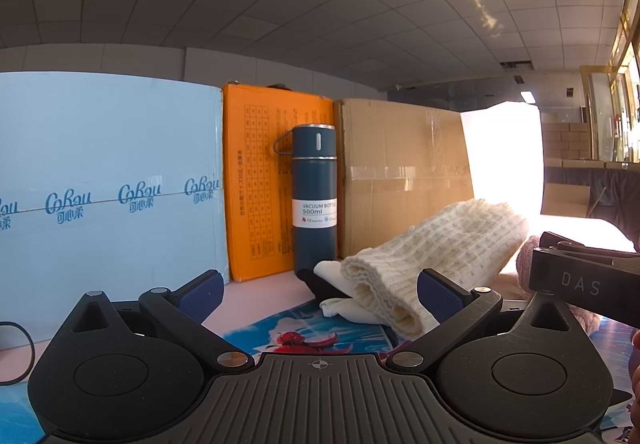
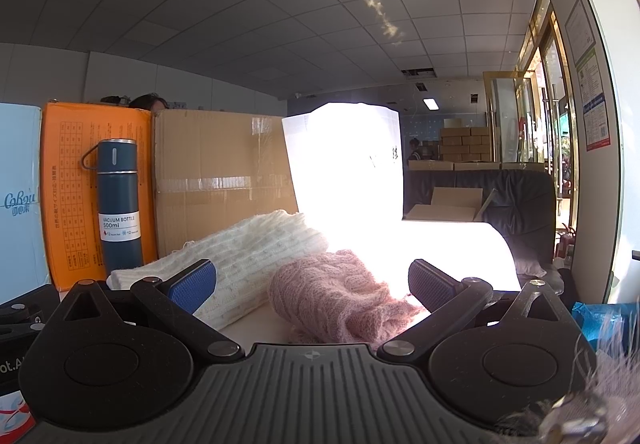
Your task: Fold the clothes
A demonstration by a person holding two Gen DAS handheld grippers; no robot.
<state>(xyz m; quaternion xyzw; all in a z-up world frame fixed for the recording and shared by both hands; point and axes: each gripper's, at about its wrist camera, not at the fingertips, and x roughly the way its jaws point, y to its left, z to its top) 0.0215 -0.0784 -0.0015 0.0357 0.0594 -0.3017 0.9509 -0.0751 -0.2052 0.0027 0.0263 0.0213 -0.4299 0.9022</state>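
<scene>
So from my left gripper [image 1: 320, 294] I've got both fingers spread wide with nothing between them. The cream knit sweater [image 1: 432, 256] sits folded just ahead and a bit to the right of it, its ribbed edge close beside the right finger pad [image 1: 440, 296], lying over a white cloth [image 1: 344, 310]. My right gripper [image 2: 312, 284] is spread wide too, gripping nothing. The pink knit [image 2: 340, 300] is bunched right in front, between the fingers' line, with the cream sweater just to its left. Farther ahead to the left a blue vacuum bottle [image 2: 120, 203] stands upright against an orange box [image 2: 68, 163], next to a brown carton [image 2: 224, 171].
</scene>
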